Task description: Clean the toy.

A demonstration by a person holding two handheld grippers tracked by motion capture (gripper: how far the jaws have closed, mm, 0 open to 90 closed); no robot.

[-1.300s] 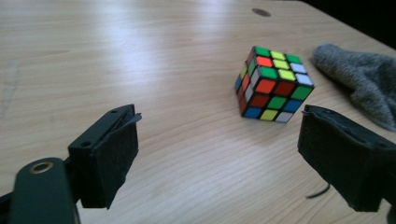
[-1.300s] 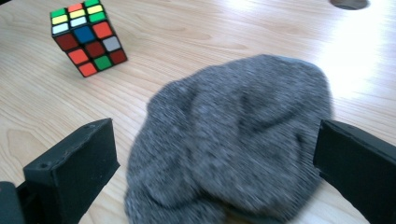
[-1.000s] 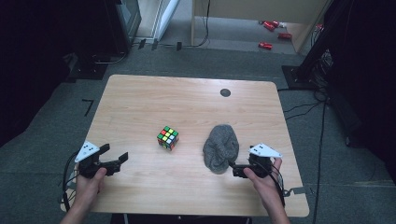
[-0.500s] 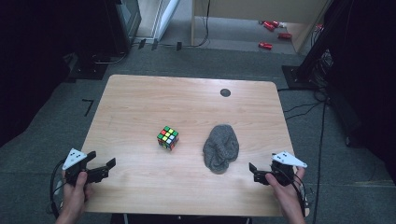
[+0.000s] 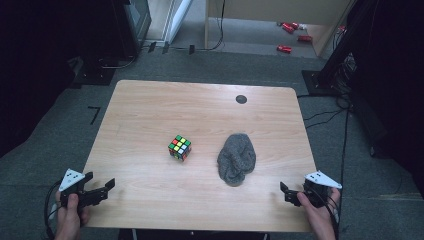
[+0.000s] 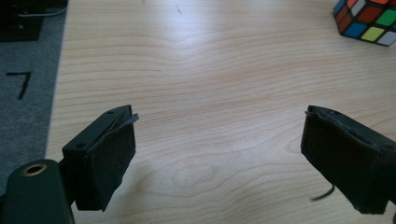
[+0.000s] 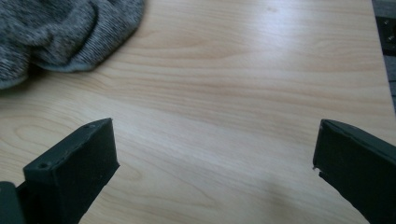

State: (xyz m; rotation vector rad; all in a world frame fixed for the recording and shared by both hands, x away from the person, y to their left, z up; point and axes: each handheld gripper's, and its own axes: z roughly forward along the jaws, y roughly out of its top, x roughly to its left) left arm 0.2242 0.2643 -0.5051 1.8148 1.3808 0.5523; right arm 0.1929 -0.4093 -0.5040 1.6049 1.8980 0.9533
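A scrambled colour cube (image 5: 179, 147) sits near the middle of the wooden table (image 5: 200, 105), with a crumpled grey knitted cloth (image 5: 236, 159) to its right. My left gripper (image 5: 100, 181) hovers at the table's near left corner, open and holding nothing. In the left gripper view the jaws (image 6: 219, 116) stand wide apart over bare wood, and the cube (image 6: 369, 18) is far off at the top right. My right gripper (image 5: 286, 192) is at the near right corner, open too. Its own view (image 7: 215, 128) has the cloth (image 7: 60, 32) at the top left, well ahead of the jaws.
A small black round mark (image 5: 241, 99) lies near the table's far edge. Grey carpet surrounds the table, with cables at the right, red objects (image 5: 285, 48) on the floor beyond, and dark equipment at the left and right.
Both hands have drawn back and outward to the table's near corners. The right gripper has moved away from the cloth. Cube and cloth have not moved.
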